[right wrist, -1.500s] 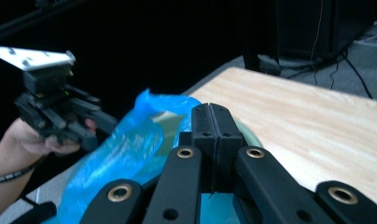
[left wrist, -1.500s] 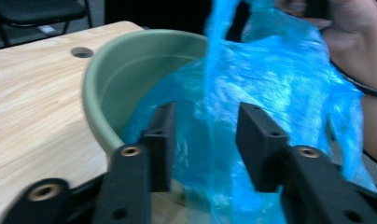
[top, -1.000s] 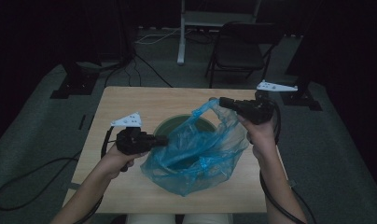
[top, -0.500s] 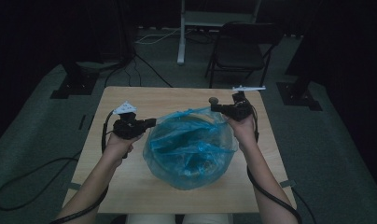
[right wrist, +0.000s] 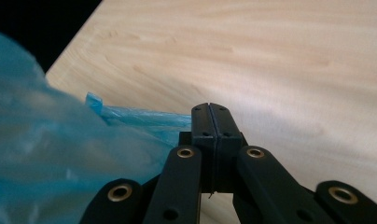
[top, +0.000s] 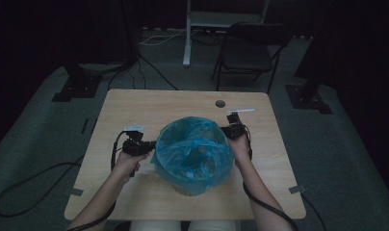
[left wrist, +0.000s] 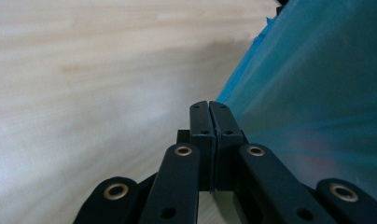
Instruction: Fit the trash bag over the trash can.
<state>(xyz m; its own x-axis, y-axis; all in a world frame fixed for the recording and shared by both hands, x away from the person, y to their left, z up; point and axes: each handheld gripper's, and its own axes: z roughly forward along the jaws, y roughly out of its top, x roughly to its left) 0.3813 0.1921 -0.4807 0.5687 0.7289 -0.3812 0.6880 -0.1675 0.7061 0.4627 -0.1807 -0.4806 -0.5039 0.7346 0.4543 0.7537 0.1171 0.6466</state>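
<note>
A translucent blue plastic bag (top: 192,149) is stretched open over a round bin, whose pale base (top: 188,189) peeks out under the film. My left gripper (top: 152,144) sits at the bag's left rim with its jaws pressed together. In the left gripper view the blue film (left wrist: 317,93) runs right up to the shut tips (left wrist: 209,108). My right gripper (top: 226,129) is at the bag's right rim, also shut. In the right gripper view the bag's edge (right wrist: 144,119) leads into the shut tips (right wrist: 209,111).
The bin stands mid-table on a light wooden table (top: 135,110) with a cable hole (top: 220,103) at the back. Behind the table, on the dark floor, are a folding chair (top: 248,53), a white stand (top: 188,38) and cables (top: 33,183).
The bag, held loosely a second ago, was spread open and is now drawn down around the bin's rim. Both grippers have come lower, at the bin's sides.
</note>
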